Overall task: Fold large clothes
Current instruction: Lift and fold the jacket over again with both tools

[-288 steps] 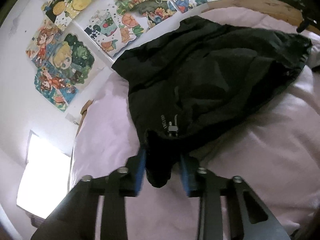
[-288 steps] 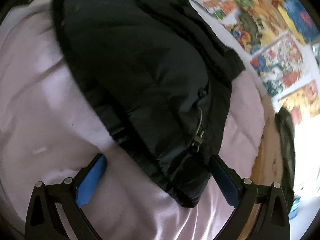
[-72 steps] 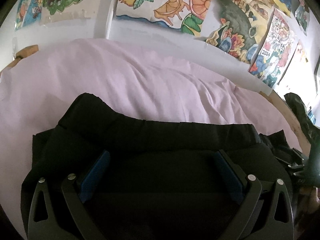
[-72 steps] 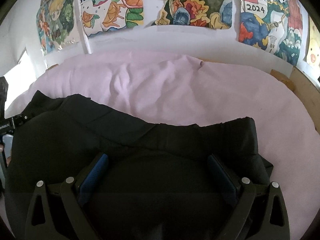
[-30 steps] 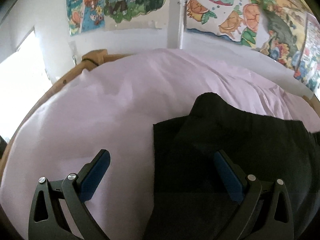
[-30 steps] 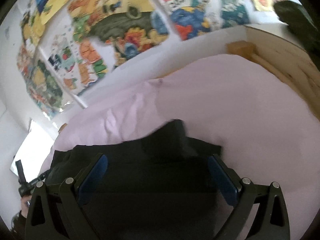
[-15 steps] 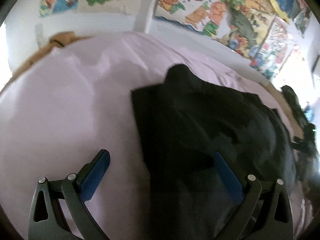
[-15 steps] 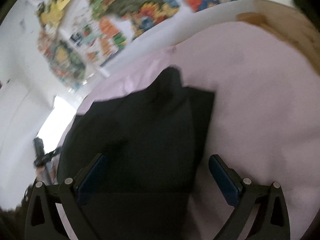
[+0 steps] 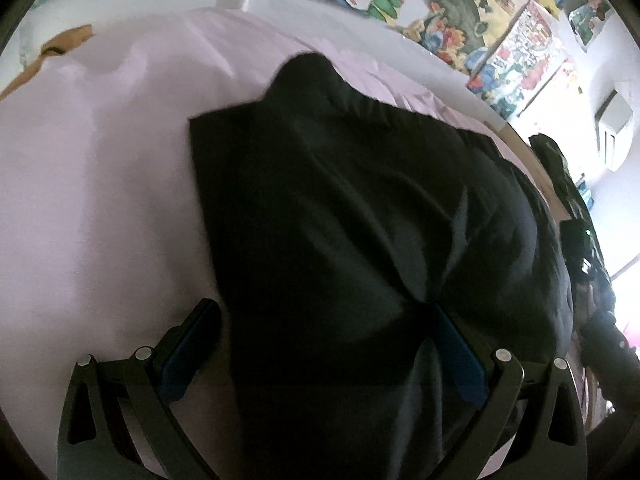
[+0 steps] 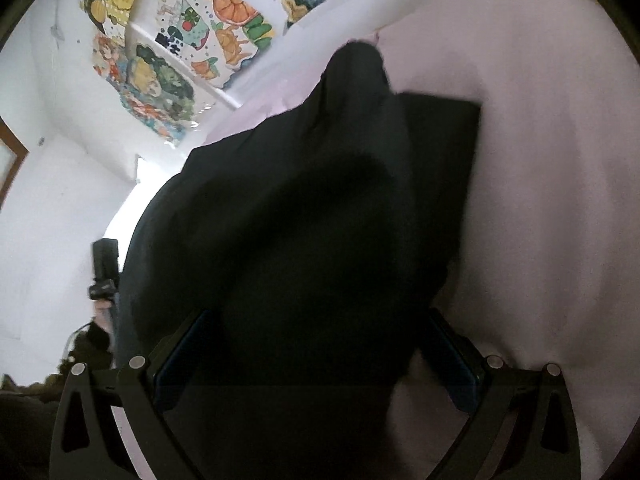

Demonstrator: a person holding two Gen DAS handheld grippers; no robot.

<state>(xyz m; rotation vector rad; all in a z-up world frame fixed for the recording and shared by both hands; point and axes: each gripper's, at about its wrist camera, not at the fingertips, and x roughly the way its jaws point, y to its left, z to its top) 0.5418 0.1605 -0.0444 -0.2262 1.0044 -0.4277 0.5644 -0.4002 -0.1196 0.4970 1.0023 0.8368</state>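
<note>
On the bed, spread across the pale pink sheet (image 9: 100, 168), lies a large black jacket (image 9: 360, 220), bunched into a broad puffy mound with soft creases running over it. One narrow dark part of it sticks out toward the wall at the far end, and a flat squared corner of it lies on the sheet just beside that.

Both grippers hang low over the near end of the garment. The left gripper (image 9: 320, 348) has its fingers spread wide apart; its blue-padded left finger (image 9: 188, 352) sits over bare sheet just beside the jacket's edge, and the other blue pad lies against the dark fabric. The cloth runs between the two, but nothing is pinched. The right gripper (image 10: 316, 356) is likewise wide apart, with the jacket filling the gap between its fingers and its right finger (image 10: 452, 360) at the garment's edge where it meets the sheet (image 10: 560, 200).

Bright cartoon posters (image 9: 460, 12) cover the white wall behind the bed, and the same colourful posters (image 10: 180, 48) show in the right wrist view. A strip of wooden bed frame (image 9: 60, 44) peeks out at the far left corner. Some dark clothing (image 9: 560, 168) is heaped at the bed's far right side.
</note>
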